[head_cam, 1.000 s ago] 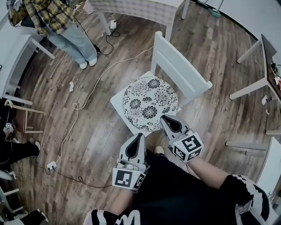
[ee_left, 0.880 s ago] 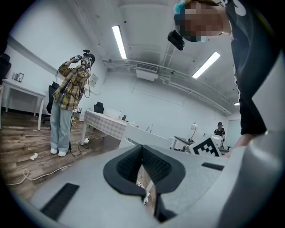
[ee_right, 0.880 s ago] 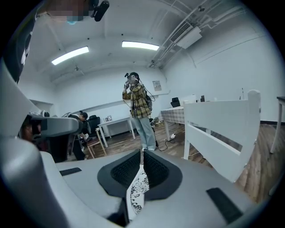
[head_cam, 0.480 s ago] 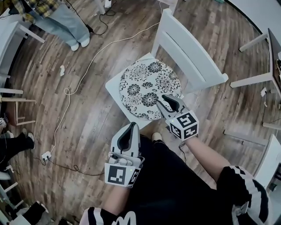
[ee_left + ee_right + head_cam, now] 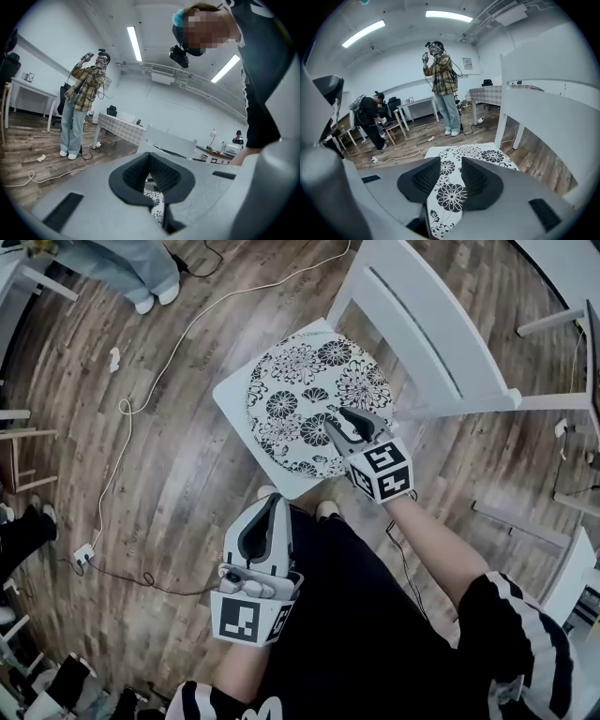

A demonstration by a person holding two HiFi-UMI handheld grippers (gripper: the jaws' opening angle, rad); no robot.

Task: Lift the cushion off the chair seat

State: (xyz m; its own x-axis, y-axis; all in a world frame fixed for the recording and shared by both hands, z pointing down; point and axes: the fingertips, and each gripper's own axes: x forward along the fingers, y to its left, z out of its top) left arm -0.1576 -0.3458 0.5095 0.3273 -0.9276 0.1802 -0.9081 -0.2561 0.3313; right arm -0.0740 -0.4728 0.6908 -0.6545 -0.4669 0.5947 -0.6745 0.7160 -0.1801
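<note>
Right gripper low over near edge of round floral cushion; jaws just been opening, now wide apart, nothing clamped. Cushion lies flat on white chair seat, under and ahead of jaws. Left gripper further back, jaws together, empty.

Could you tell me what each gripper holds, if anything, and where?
Nothing is held. The right gripper has just been opening its jaws, nothing between them, above the cushion; the left gripper is empty.
</note>
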